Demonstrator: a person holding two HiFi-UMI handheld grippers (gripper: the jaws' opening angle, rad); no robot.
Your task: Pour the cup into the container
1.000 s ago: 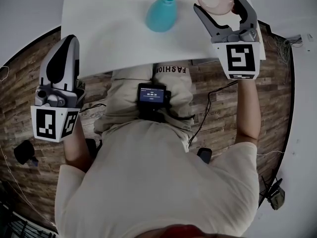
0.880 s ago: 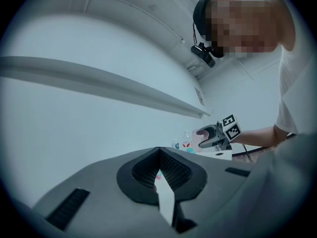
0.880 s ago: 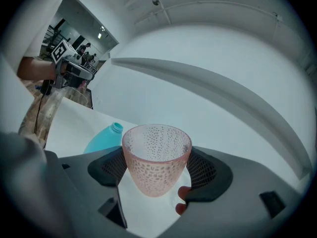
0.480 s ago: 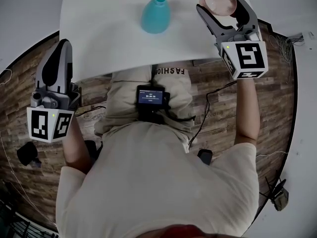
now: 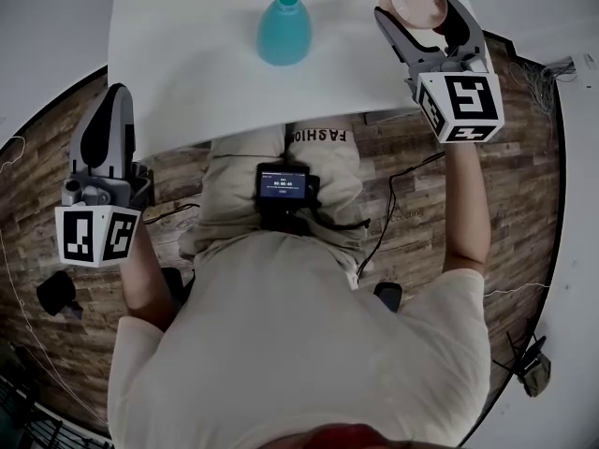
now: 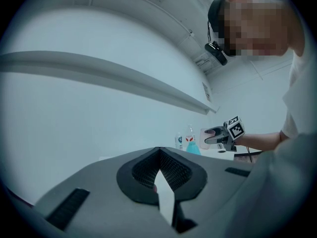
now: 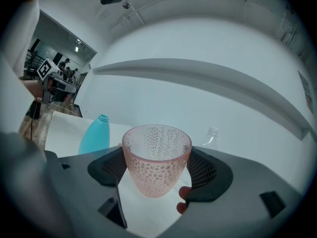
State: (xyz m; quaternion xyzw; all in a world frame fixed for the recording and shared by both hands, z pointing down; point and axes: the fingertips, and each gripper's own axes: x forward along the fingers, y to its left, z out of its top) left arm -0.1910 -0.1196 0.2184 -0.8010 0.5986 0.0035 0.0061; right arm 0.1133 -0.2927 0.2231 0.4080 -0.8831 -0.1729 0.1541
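The right arm reaches straight forward from the shoulder, carrying the right claw (image 5: 418,12) over the far right part of the white bench (image 5: 187,73), marker cube toward the person. Its jaws are clenched on the pink cup (image 7: 157,157), one jaw on each side of the cup wall. The cup sits upright with its mouth upward; it is translucent, dimpled all over and narrows toward its base. A teal bottle (image 5: 284,28) stands on the bench to the cup's left, apart from it, with its neck open at the top, and a clear bottle (image 7: 210,135) stands behind at the right. The left arm is bent and held low at the person's left side, off the bench and over the wooden floor (image 5: 37,166). The left claw (image 5: 110,110) points forward, its jaws pressed together with nothing between them.
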